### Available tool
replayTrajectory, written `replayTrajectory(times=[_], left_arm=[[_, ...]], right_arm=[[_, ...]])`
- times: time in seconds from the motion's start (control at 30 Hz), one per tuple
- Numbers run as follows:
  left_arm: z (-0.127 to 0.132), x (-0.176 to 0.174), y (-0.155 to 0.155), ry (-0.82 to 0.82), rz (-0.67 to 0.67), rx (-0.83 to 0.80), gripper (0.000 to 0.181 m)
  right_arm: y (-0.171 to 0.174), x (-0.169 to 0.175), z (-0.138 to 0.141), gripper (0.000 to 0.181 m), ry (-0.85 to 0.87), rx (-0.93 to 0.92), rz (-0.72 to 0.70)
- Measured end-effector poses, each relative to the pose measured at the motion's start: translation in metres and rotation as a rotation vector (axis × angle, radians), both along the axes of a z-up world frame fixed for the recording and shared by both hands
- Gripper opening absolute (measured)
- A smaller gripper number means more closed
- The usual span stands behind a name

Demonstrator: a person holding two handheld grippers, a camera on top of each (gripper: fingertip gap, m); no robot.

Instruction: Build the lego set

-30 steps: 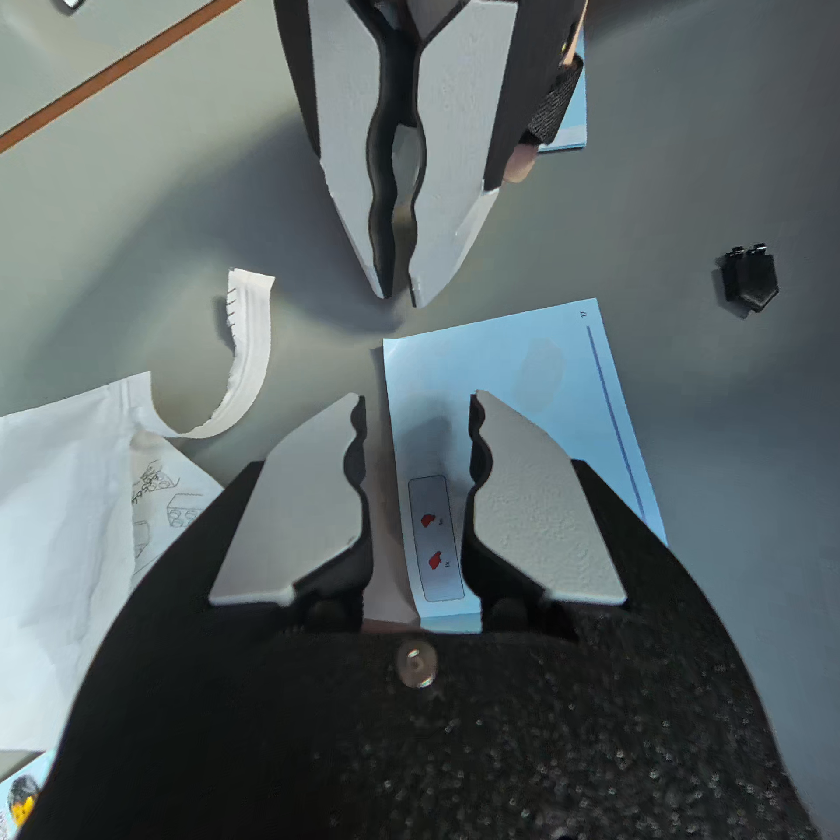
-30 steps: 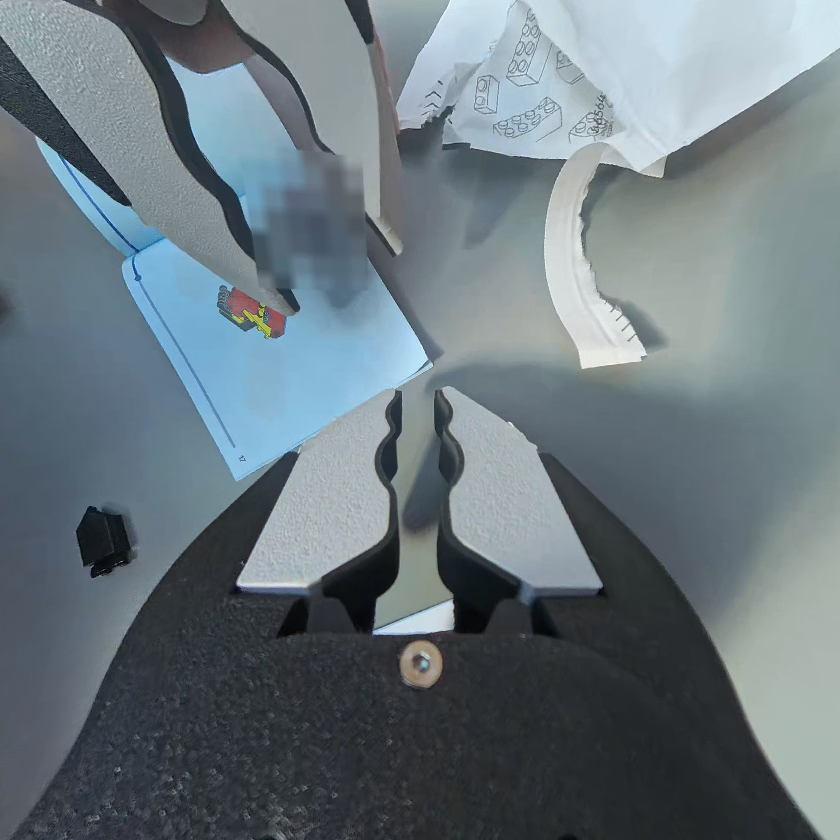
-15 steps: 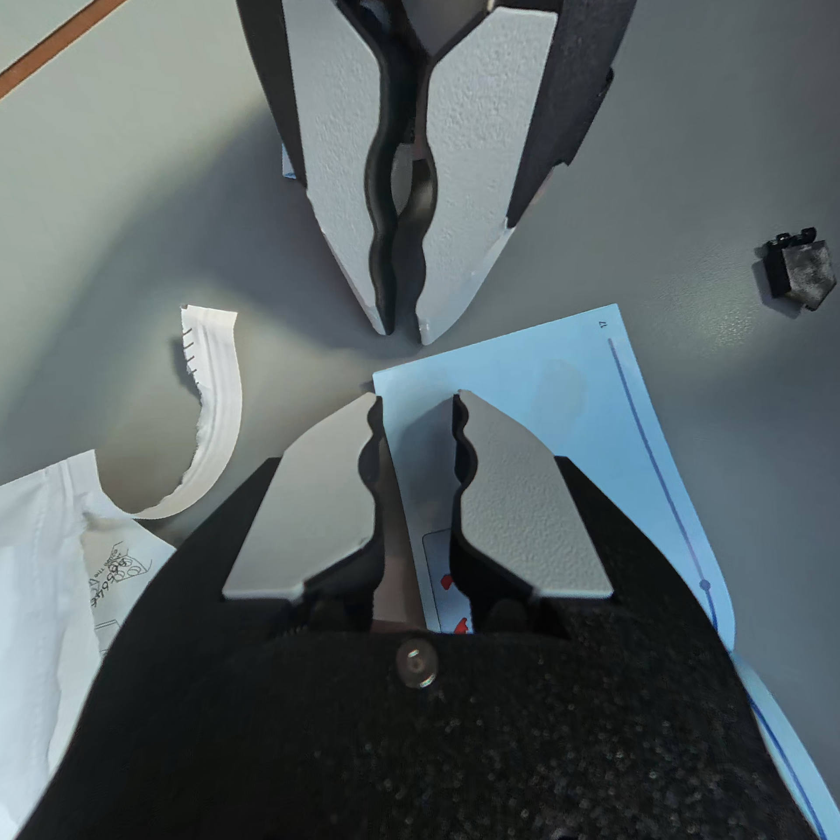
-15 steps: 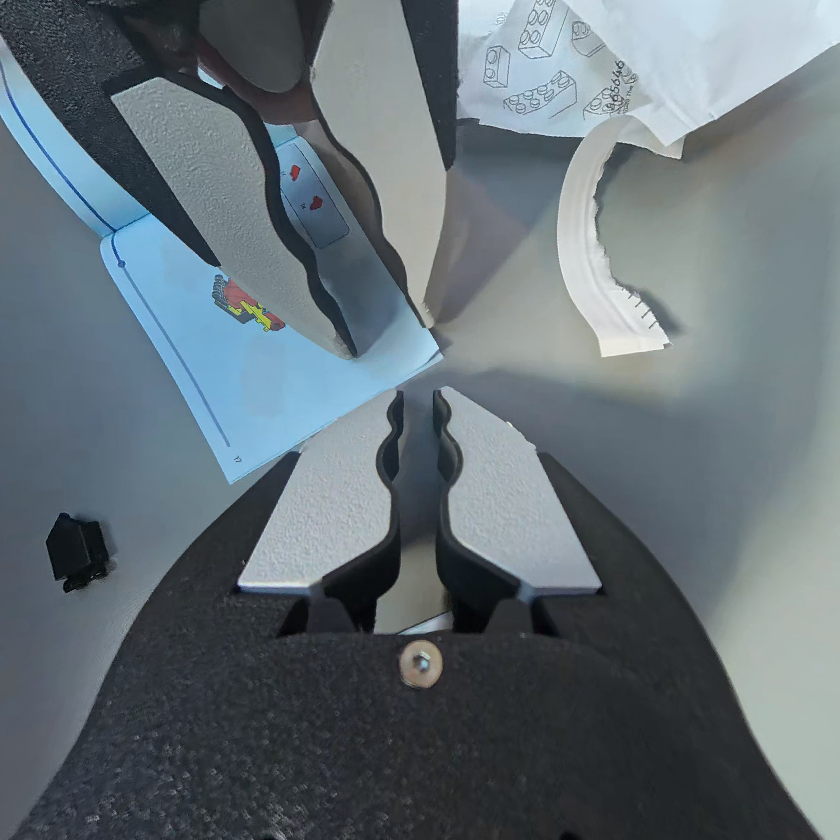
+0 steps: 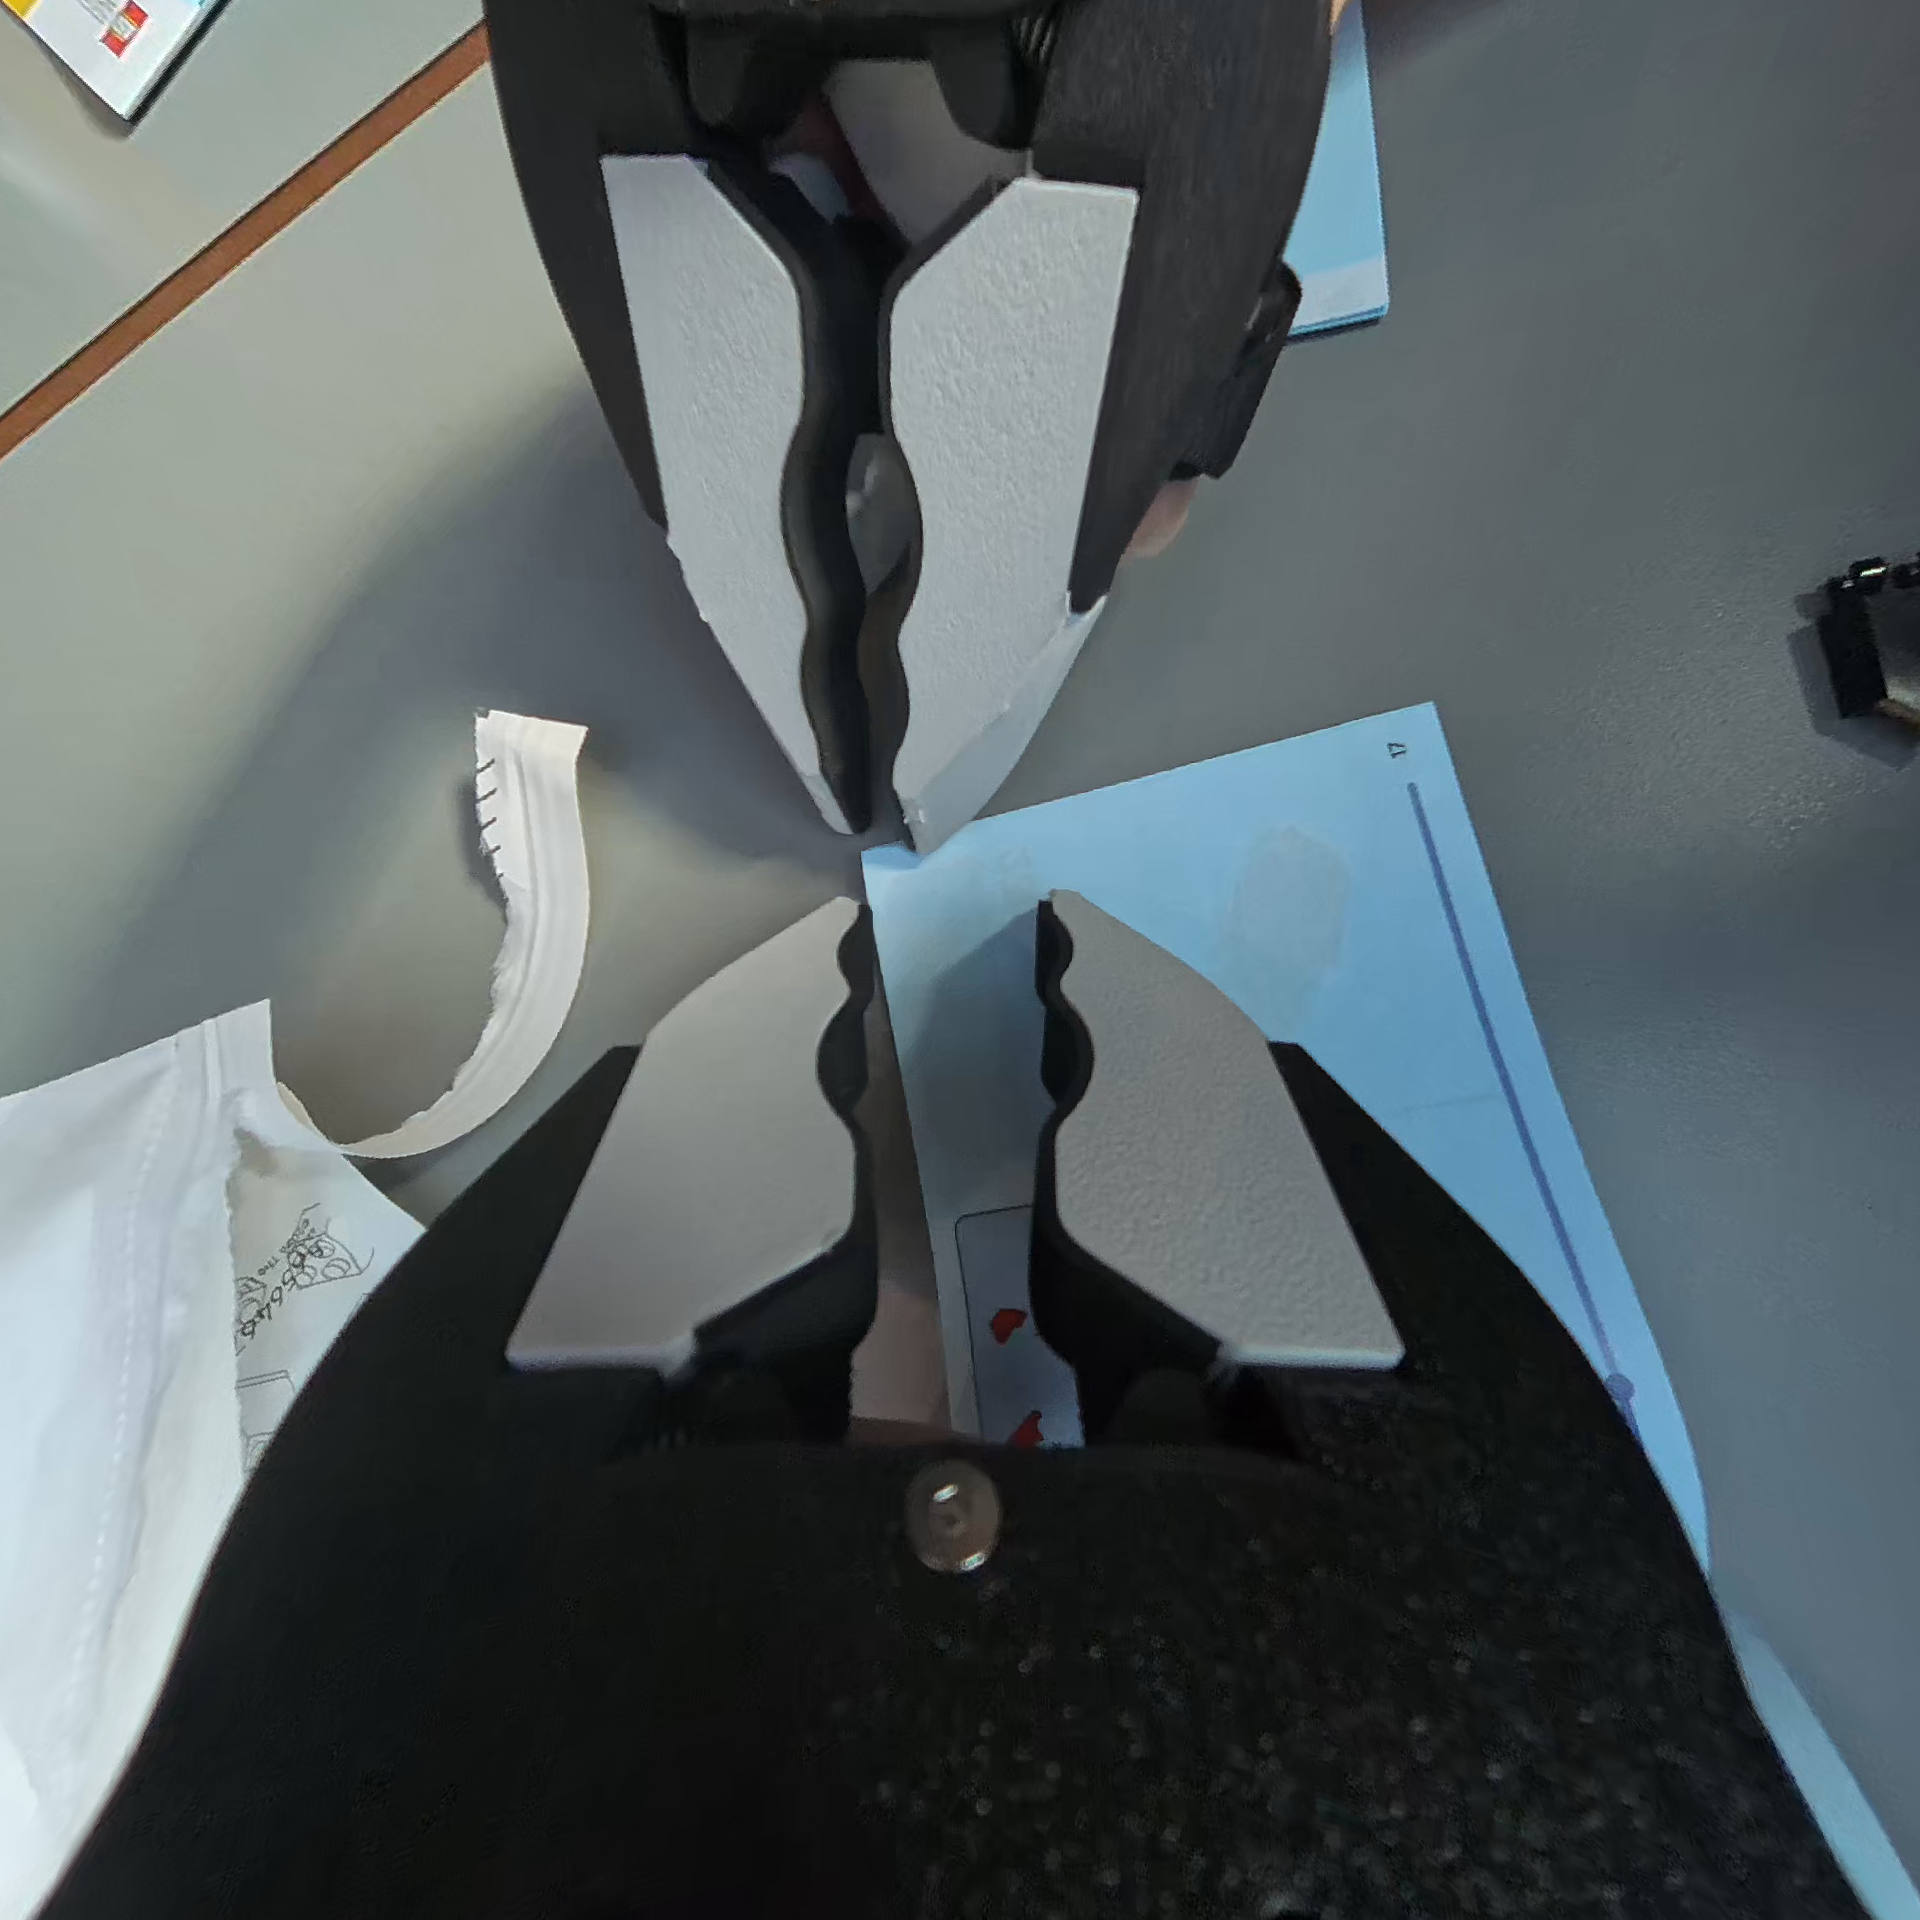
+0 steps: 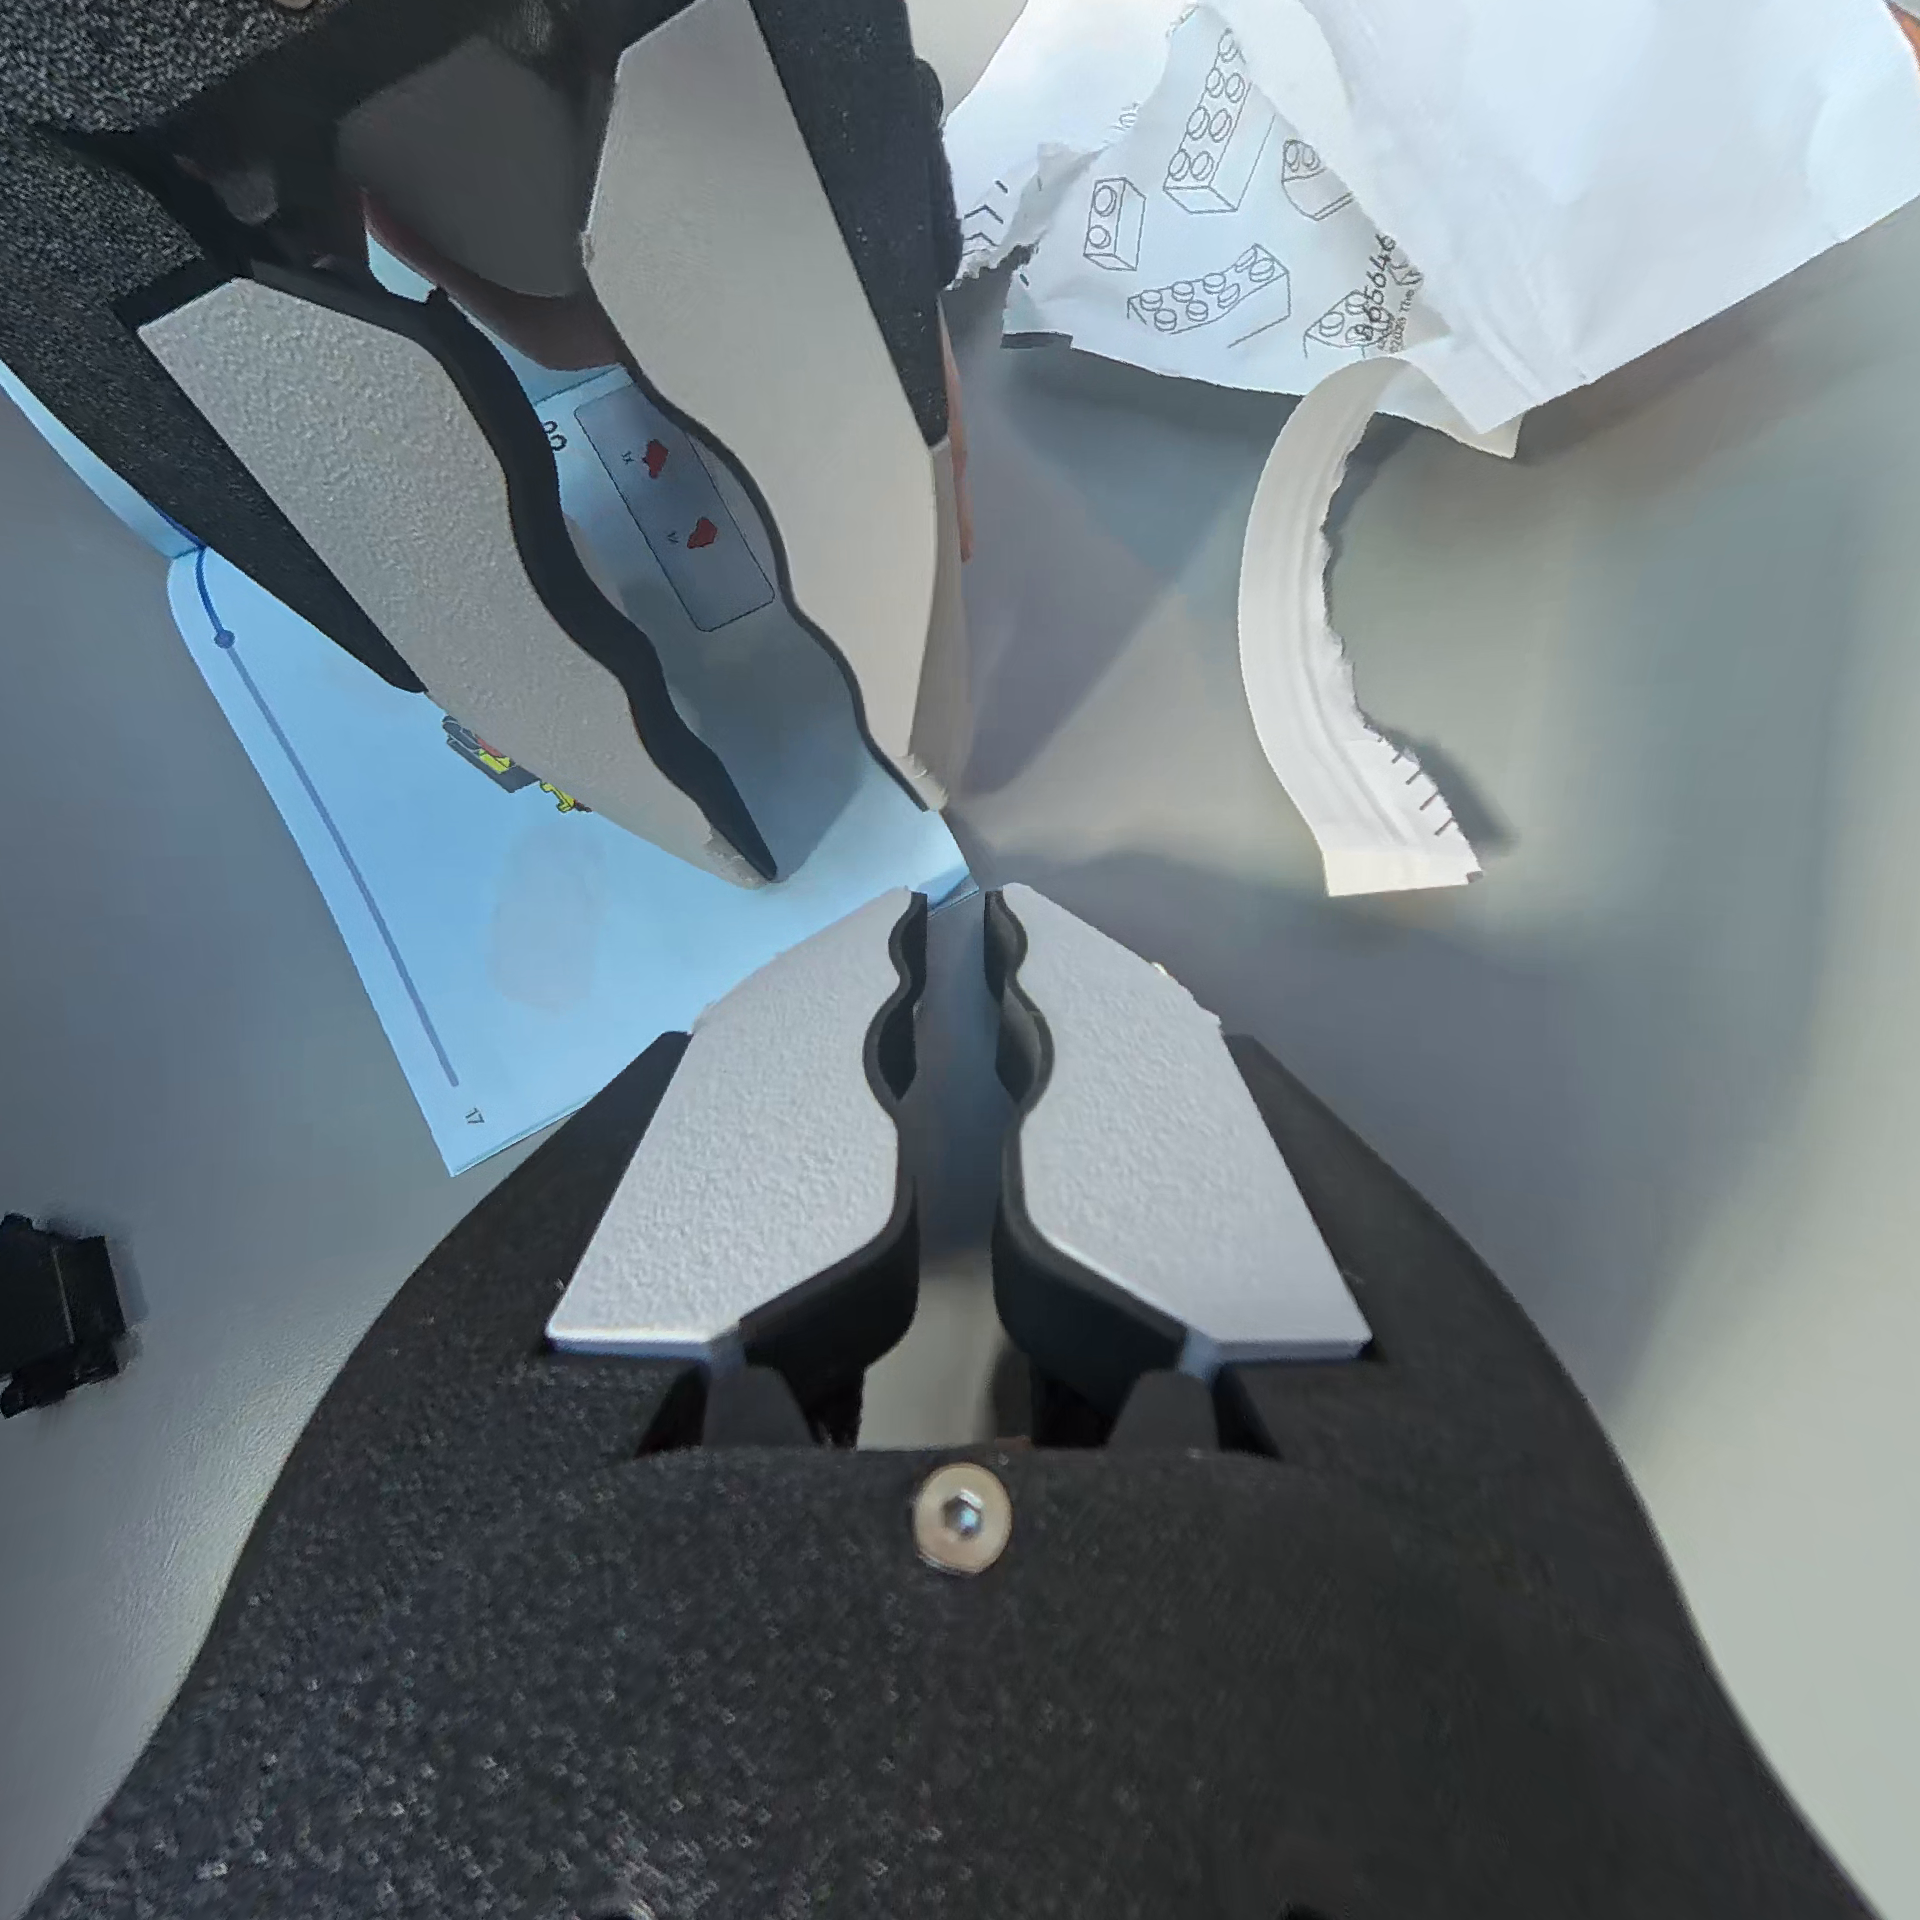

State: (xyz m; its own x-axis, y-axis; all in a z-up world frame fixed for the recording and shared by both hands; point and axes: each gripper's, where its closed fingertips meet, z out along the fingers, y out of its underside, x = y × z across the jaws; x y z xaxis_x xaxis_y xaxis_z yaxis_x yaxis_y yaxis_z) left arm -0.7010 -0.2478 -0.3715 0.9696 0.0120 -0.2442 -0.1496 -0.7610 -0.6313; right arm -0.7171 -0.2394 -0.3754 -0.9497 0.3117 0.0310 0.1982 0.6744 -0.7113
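Fingers of both grippers meet tip to tip over the corner of the blue instruction booklet [image 5: 1226,914].

Left gripper [image 5: 951,904] has its fingers apart, straddling the booklet's edge and empty; right gripper [image 6: 954,896] has its fingers nearly together with a thin gap, also empty (tips just beside the page corner). One black lego piece [image 6: 52,1309] lies on the grey tabletop [image 5: 1662,416], well apart from both, near a torn white paper bag [image 6: 1558,156].

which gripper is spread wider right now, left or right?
The left gripper: a wide gap shows the blue booklet between its fingers. The right gripper has only a narrow slit.
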Motion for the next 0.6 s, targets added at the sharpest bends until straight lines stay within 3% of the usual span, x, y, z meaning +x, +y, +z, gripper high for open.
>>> replayTrajectory(times=[0.17,0.6], left_arm=[[0.0001,-0.0036,0.0,-0.031,0.013,0.004,0.036],[-0.0016,-0.0004,0.0017,-0.093,-0.07,-0.015,0.03]], right_arm=[[-0.005,0.0062,0.0002,0.007,0.001,0.004,0.05],[-0.0066,0.0083,0.0032,0.006,-0.009,0.001,0.079]])
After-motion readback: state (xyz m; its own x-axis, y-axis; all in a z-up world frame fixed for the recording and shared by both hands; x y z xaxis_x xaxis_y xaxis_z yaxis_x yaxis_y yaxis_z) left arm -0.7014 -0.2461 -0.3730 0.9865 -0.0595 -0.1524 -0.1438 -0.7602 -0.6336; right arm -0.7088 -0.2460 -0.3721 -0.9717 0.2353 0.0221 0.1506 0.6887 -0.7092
